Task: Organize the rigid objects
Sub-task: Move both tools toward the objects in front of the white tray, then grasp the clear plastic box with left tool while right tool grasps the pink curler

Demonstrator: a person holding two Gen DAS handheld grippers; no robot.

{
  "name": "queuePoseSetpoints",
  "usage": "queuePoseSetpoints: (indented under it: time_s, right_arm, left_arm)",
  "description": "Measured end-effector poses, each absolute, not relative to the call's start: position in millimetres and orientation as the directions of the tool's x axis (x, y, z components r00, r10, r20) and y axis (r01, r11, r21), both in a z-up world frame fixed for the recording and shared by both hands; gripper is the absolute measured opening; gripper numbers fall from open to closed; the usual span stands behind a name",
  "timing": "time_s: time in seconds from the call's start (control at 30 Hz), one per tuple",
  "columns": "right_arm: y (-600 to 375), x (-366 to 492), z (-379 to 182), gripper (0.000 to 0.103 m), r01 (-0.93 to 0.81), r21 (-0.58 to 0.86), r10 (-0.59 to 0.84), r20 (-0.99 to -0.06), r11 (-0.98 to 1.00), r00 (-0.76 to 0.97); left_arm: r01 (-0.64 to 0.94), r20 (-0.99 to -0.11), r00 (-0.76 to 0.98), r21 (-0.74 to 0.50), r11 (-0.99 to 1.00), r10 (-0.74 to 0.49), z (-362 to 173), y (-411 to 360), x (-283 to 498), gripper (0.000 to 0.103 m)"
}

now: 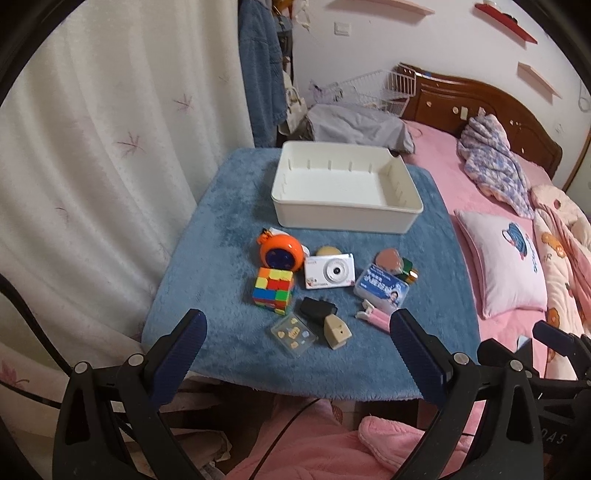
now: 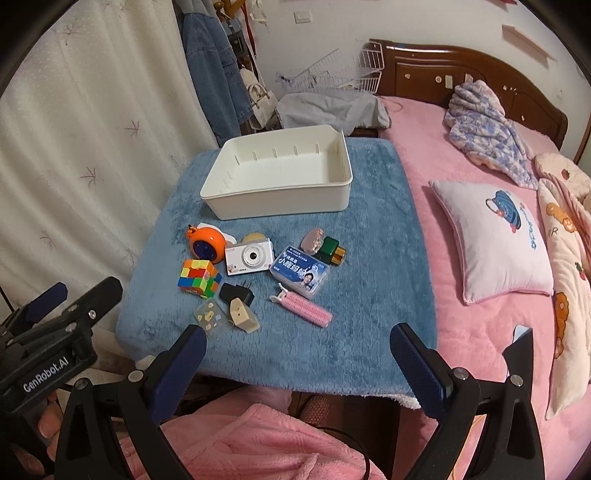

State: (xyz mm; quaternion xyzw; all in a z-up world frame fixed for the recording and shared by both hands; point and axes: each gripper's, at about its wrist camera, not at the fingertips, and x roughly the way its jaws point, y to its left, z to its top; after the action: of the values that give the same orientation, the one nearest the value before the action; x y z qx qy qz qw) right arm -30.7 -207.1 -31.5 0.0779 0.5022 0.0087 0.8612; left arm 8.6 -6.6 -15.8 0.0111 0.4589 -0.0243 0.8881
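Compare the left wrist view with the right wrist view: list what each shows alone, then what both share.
Left wrist only: red wall shelves and the right tool's side.

Right wrist only: the whole pink hair roller, the left tool's side marked GenRobot.AI, and fingers holding it.

Both: empty white bin, blue mat, cube, camera, orange clock, bed. Both tools are open.

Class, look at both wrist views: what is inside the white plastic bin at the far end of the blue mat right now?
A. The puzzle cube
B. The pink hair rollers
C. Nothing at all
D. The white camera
C: the white bin shows only its bare floor, while the puzzle cube, white camera and pink hair rollers all lie on the blue mat in front of it.
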Motion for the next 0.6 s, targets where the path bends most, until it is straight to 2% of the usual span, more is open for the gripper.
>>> queuePoseSetpoints:
  time_s: [0.27,0.37,0.6]
  right_arm:
    - [-203,-15,-47,0.100,0.045,0.146,0.115,-0.902,0.988,0.415]
    - [-200,-7,-55,0.097,0.035,0.138,0.116,-0.922,0.990,0.370]
    - [-192,20,-76,0.097,-0.017,0.095,0.096,-0.956,0.995,0.276]
  left_arm:
    - [0.053,-0.876,0.477,-0.053,0.997,-0.071,-37,-3,25,0.100]
    - [0.030,-0.902,0.422,-0.087,0.996,-0.091,-49,1,33,0.100]
    - [-0.056,-0.947,0.293,-0.156,0.986,-0.133,-79,12,62,0.100]
